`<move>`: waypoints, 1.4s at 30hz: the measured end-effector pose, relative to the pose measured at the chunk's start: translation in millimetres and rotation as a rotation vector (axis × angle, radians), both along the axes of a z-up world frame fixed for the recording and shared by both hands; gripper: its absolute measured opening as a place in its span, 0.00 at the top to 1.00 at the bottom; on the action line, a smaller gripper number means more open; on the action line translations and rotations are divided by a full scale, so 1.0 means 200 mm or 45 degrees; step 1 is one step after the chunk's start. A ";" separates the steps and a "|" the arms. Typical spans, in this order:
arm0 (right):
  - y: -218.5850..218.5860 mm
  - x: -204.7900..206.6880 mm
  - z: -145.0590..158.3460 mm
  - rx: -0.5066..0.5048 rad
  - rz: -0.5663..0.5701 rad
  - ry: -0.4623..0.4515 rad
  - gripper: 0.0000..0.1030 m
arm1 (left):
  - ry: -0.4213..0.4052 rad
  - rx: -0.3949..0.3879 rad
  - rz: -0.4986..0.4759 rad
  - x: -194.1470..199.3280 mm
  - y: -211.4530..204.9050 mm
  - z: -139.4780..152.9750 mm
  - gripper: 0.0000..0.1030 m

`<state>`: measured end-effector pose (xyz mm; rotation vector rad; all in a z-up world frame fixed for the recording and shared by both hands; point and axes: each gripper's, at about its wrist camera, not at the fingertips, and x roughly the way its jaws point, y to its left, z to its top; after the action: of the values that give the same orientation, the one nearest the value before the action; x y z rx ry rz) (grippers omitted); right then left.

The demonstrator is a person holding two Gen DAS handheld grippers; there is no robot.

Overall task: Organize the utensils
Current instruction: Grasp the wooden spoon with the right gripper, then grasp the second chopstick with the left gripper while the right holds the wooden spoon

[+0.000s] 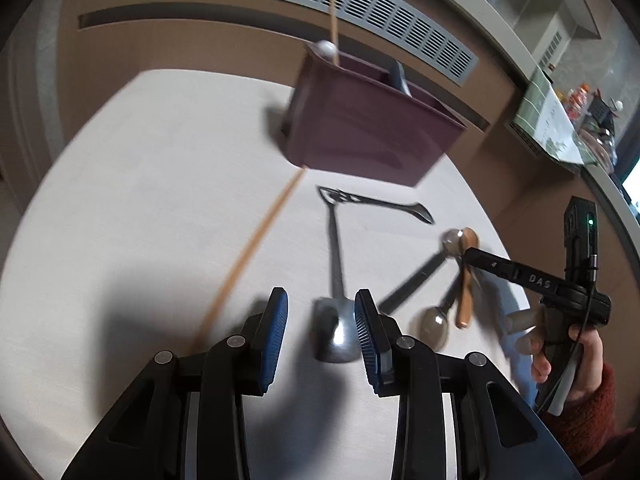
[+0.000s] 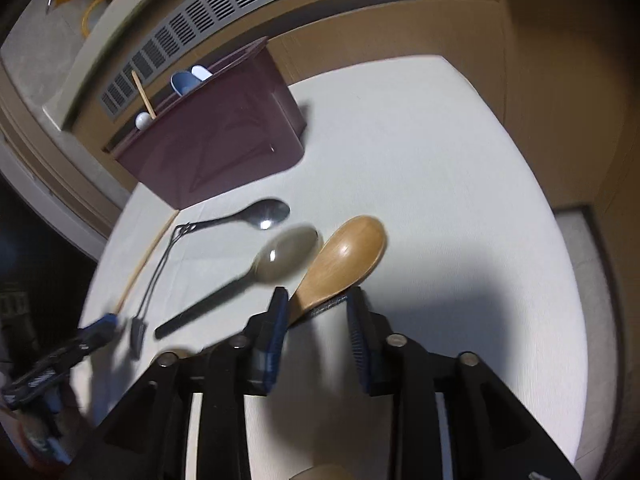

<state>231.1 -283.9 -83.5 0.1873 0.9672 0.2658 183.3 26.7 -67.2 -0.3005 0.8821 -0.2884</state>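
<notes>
A maroon utensil holder stands at the far side of the white table; it also shows in the right wrist view. It holds a chopstick, a white spoon and a blue spoon. My left gripper is open, with the bowl of a metal spoon lying between its fingers. A loose chopstick lies to its left. My right gripper is open around the handle of a wooden spoon. A dark-handled spoon lies beside it.
A second metal spoon with an openwork handle lies in front of the holder, crossing the first spoon's handle. A wall with a ventilation grille runs behind the table. A cluttered counter is at the far right.
</notes>
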 end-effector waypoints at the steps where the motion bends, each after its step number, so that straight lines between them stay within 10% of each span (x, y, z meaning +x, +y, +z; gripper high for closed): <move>1: 0.05 0.02 0.00 -0.073 0.016 -0.007 0.68 | -0.001 0.004 0.012 0.00 0.02 0.00 0.66; 6: 0.29 0.09 -0.01 -0.492 0.039 -0.075 0.50 | 0.006 0.005 0.067 0.01 0.09 0.00 0.66; 11: 0.19 0.13 -0.01 -0.306 0.005 -0.003 0.36 | 0.000 0.004 0.093 0.01 0.13 0.00 0.66; 21: 0.18 0.18 -0.01 -0.420 -0.070 -0.064 0.44 | 0.018 0.030 0.084 0.03 0.11 -0.01 0.66; 25: 0.24 0.14 0.02 -0.508 0.003 -0.138 0.74 | 0.007 0.119 0.037 0.05 0.08 0.00 0.66; 32: 0.21 -0.12 0.16 -0.392 0.038 -0.316 0.74 | 0.078 0.336 0.016 0.17 0.02 -0.05 0.66; 42: 0.17 -0.27 0.16 -0.327 0.118 -0.316 0.74 | 0.153 0.225 -0.112 0.21 -0.06 -0.05 0.67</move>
<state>177.4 -249.0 -51.9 -0.1236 0.7556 0.2410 224.6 14.2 -76.7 -0.1162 1.0343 -0.2735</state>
